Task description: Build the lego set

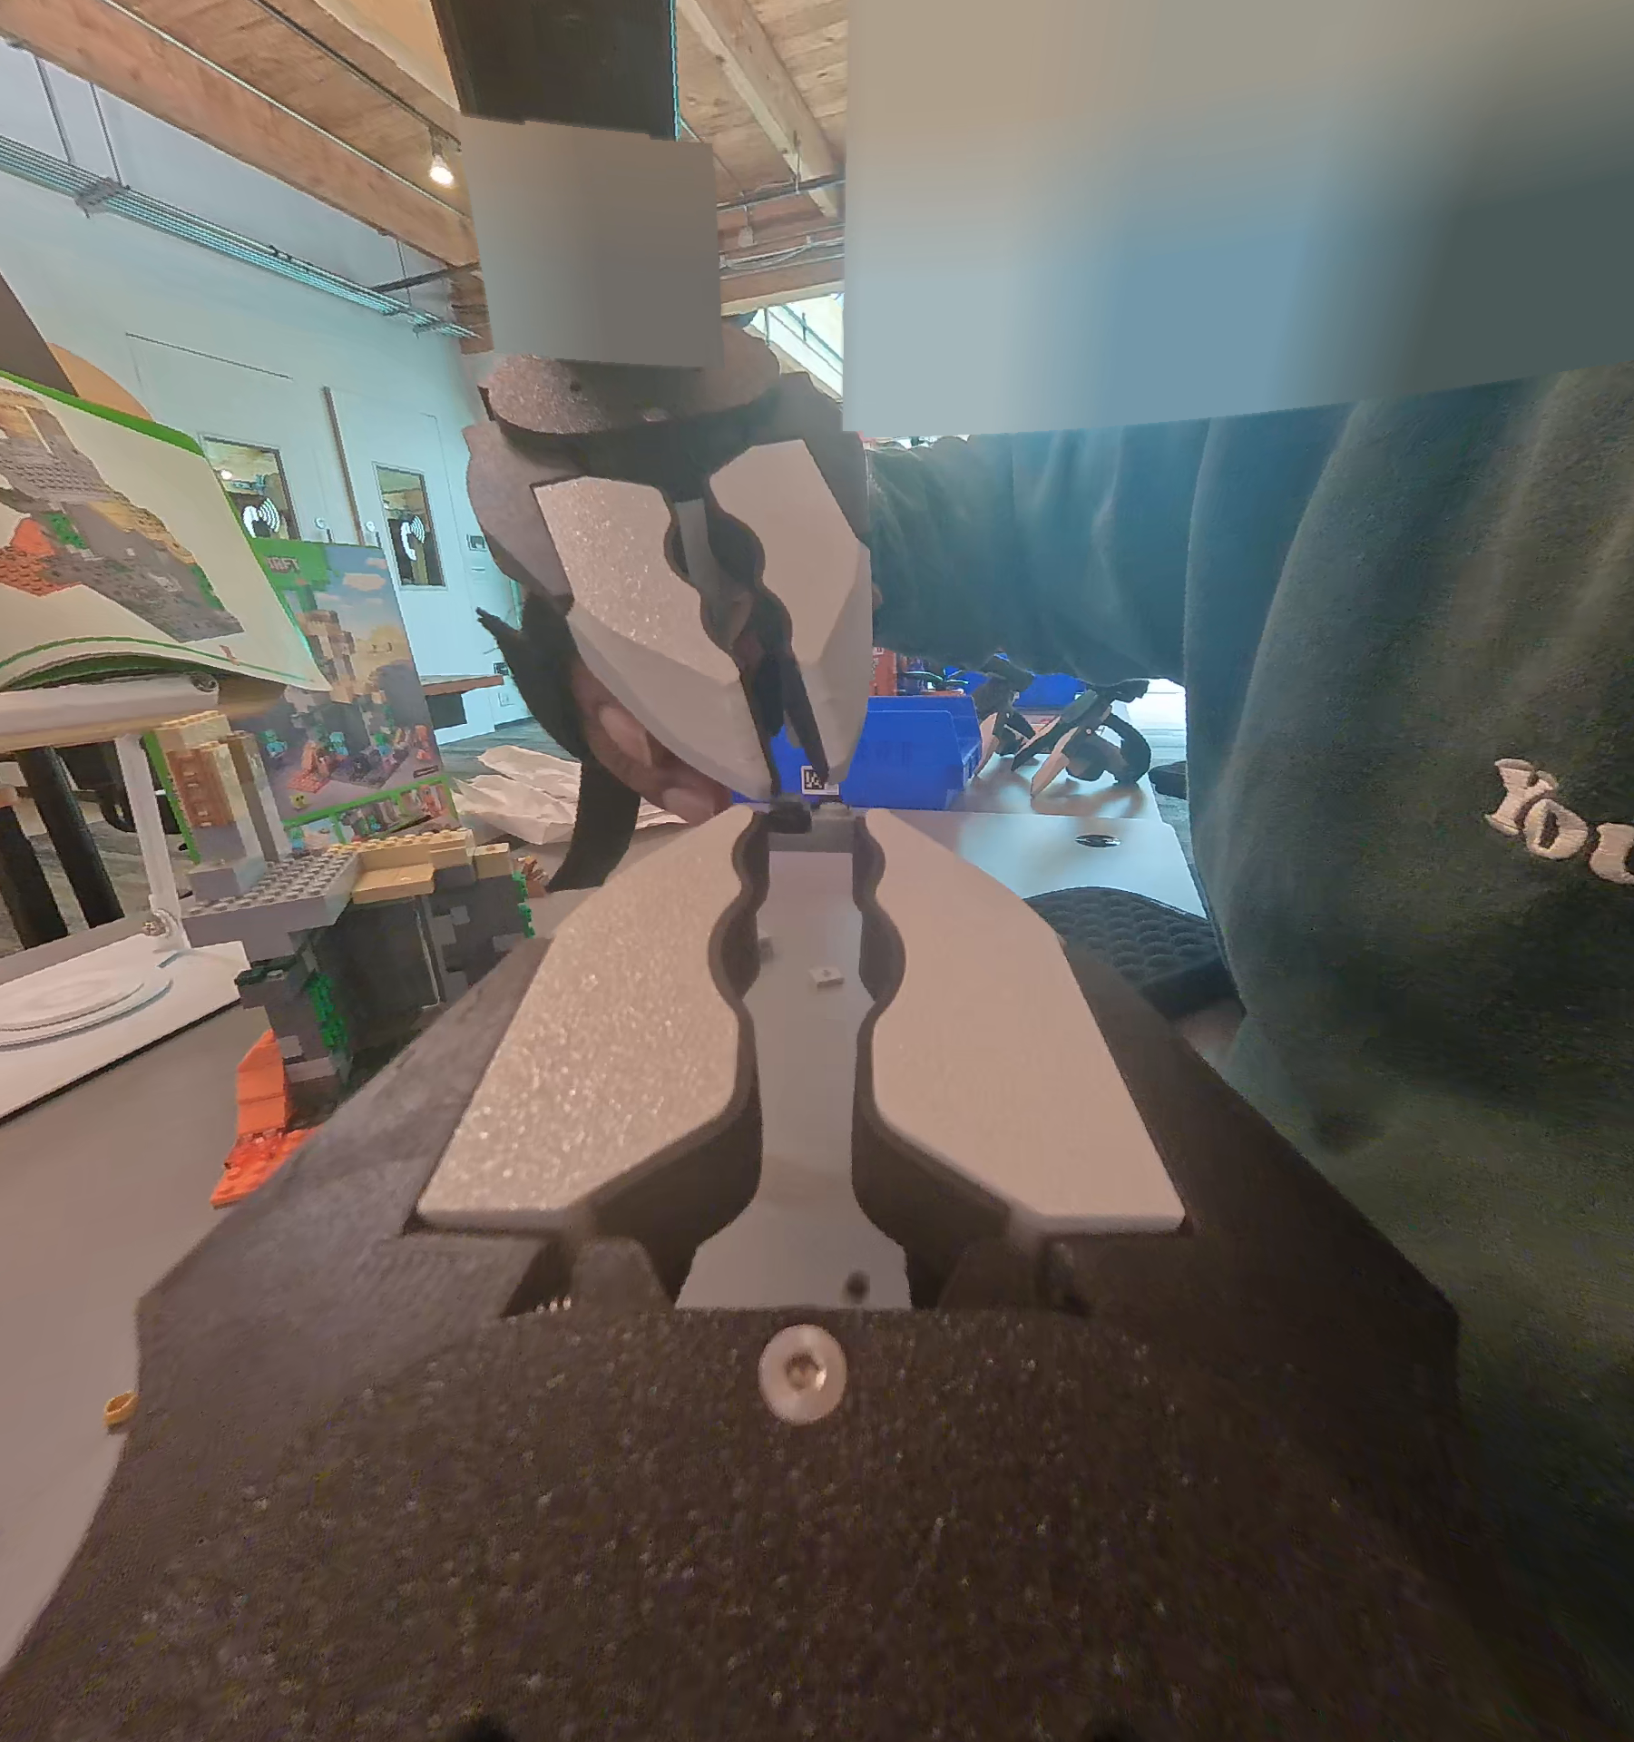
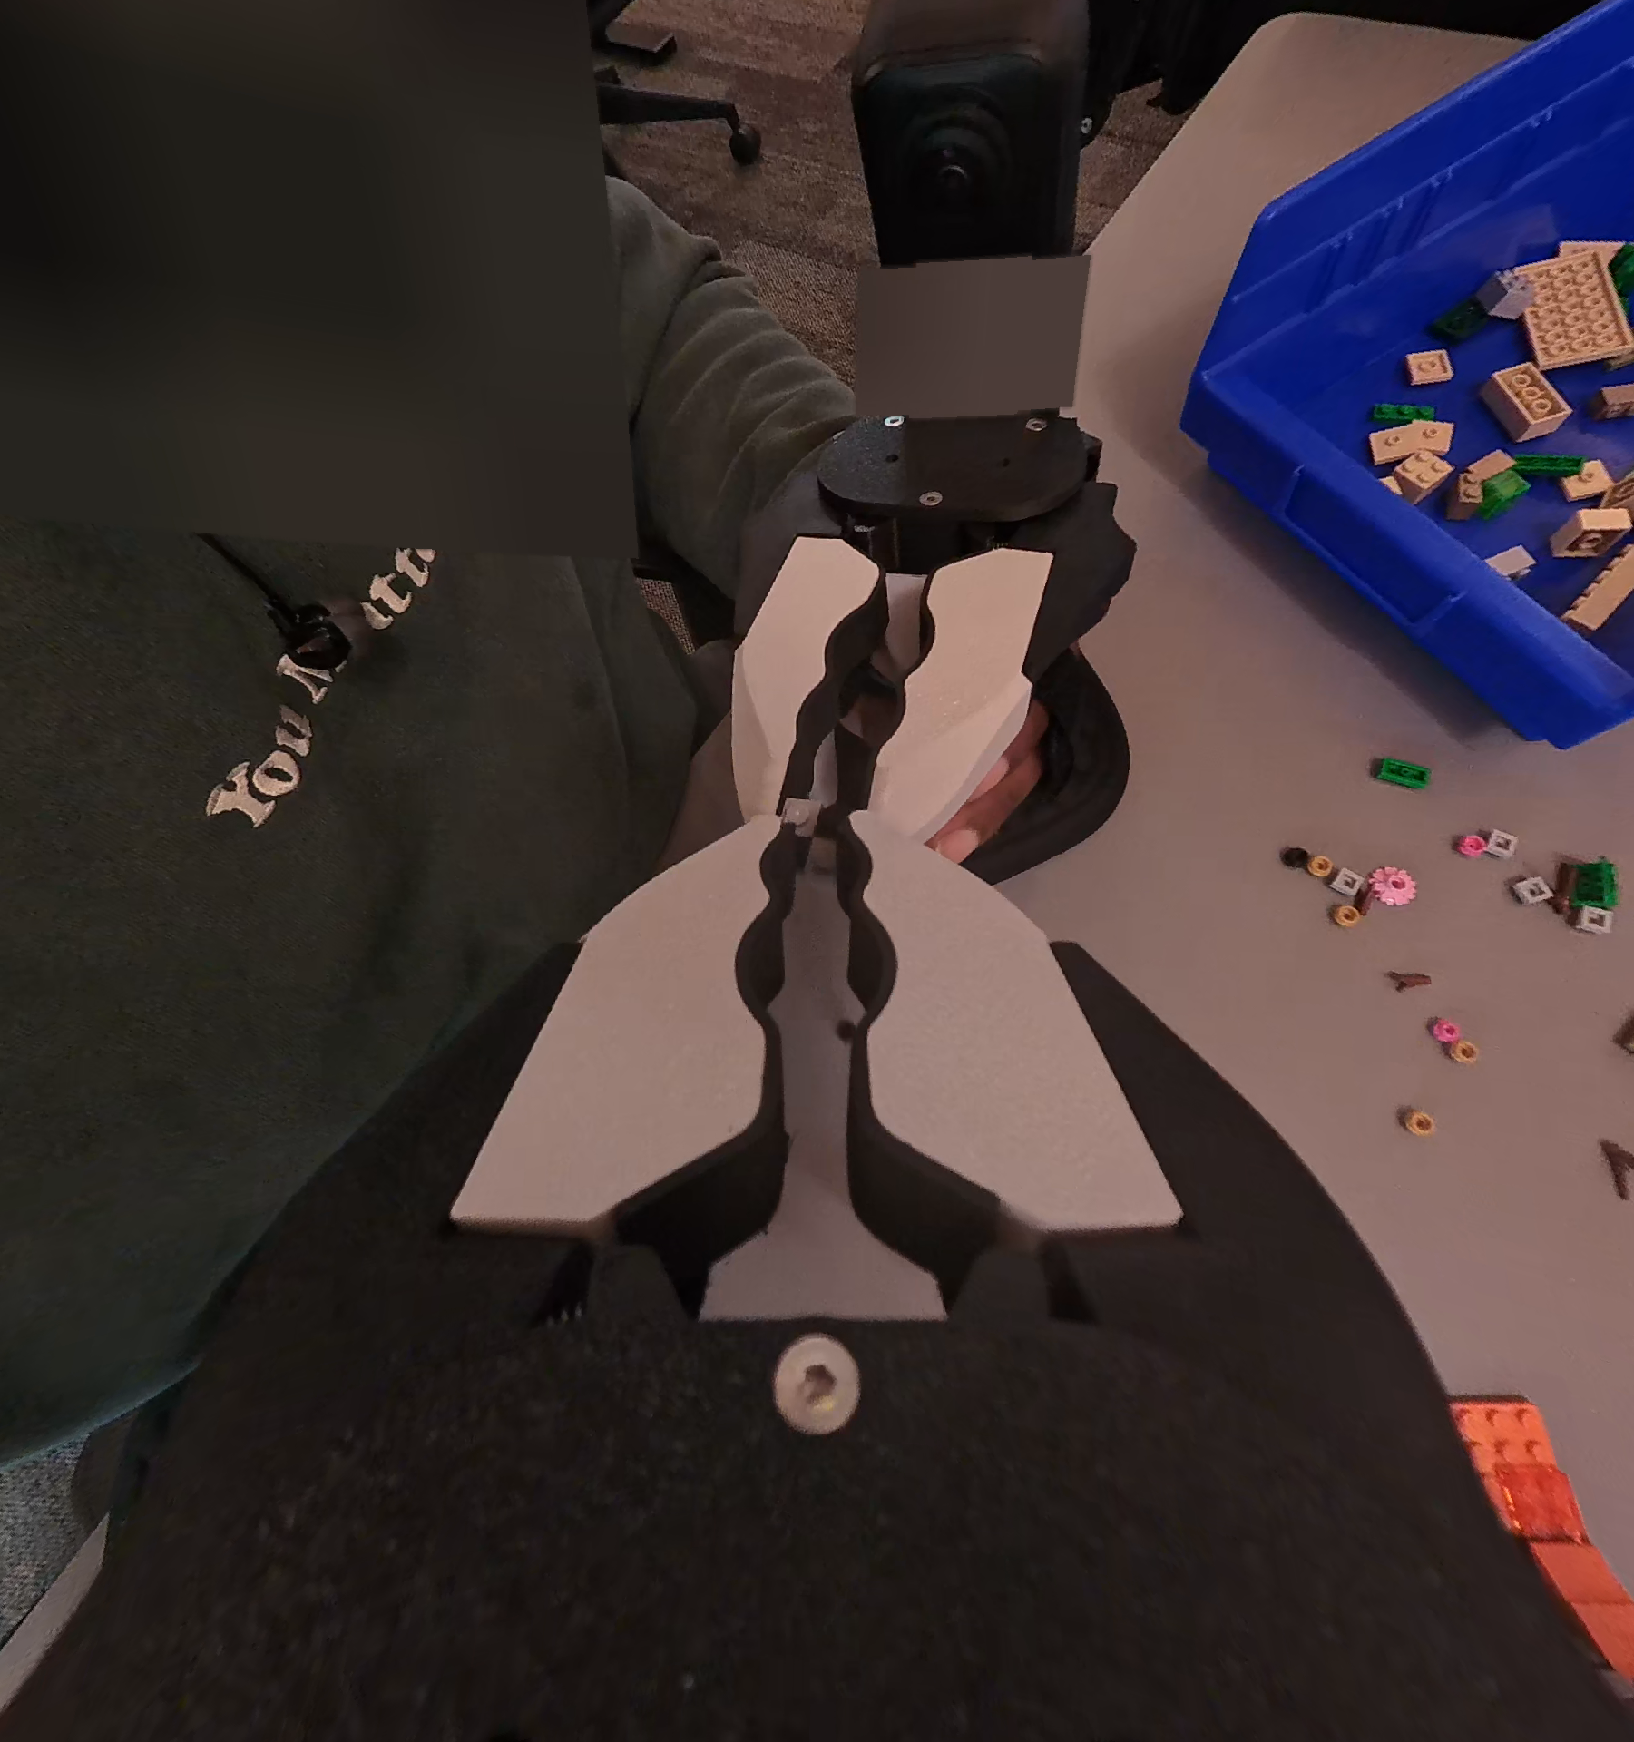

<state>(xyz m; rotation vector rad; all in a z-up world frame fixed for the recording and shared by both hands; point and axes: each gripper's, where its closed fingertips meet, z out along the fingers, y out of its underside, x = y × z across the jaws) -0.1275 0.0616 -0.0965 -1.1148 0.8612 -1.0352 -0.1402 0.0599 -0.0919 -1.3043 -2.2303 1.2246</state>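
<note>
**Left wrist view.** The left gripper [image 1: 811,822] points forward and slightly upward, in the air in front of the person's dark green sweatshirt [image 1: 1454,754]. Its jaws are drawn almost together, clamped on a small light grey lego piece [image 1: 813,834] at the tips. A small dark lego piece [image 1: 787,814] sits on the top of the grey one. The right gripper [image 1: 780,787] comes down from above, tip to tip with the left. Its jaws are narrow and its tips touch the dark piece; whether they grip it cannot be determined. The partly built grey, tan and green lego model [image 1: 323,895] stands well to the left on the counter [image 1: 87,1273].

**Right wrist view.** The two grippers lie on one common axis, tips opposed. A light grey piece, probably the same one, shows at the meeting point. Both are off the near edge of the counter, well apart from the blue plastic bin of tan bricks [image 2: 1265,424] at the far right corner.

**Assessment.** The next move is probably a press along the shared axis. Keep both tips aligned, or the small part may pivot out.
</note>
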